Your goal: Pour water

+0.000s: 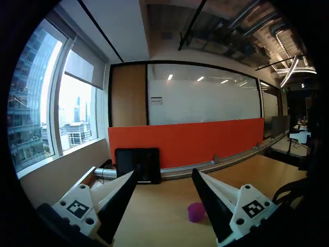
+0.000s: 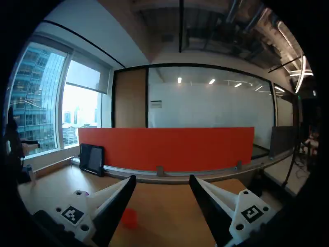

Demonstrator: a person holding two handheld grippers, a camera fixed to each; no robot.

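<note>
Since neither cup is held, both tools hang above the table [image 1: 158, 220] with nothing in them, which reads as the approach to a first grasp. The left tool [image 1: 163, 171] has its fingers spread wide and level. A purple cup [image 1: 196, 212] stands upright on the wood at about 5 o'clock from the tool's midpoint, inside the gap but close to the finger on that side and apart from both. The right tool [image 2: 161, 177] is likewise spread and empty. A red cup [image 2: 129, 217] sits at about 7 o'clock from its midpoint, just beside the finger there and slightly blurred. I cannot tell whether it touches that finger.

The cups appear to stand apart so that each tool can take one, one to pour and one to receive. Which one holds water cannot be seen. Each tool would probably need to shift sideways to centre its cup before closing.

Farther off, at about 9 o'clock, a black tablet [image 1: 137, 164] leans against the orange partition [image 1: 193, 140] along the table's far edge. A window [image 1: 76, 111] lies at 10 o'clock and a glass wall [image 1: 201, 99] at 12 o'clock.
</note>
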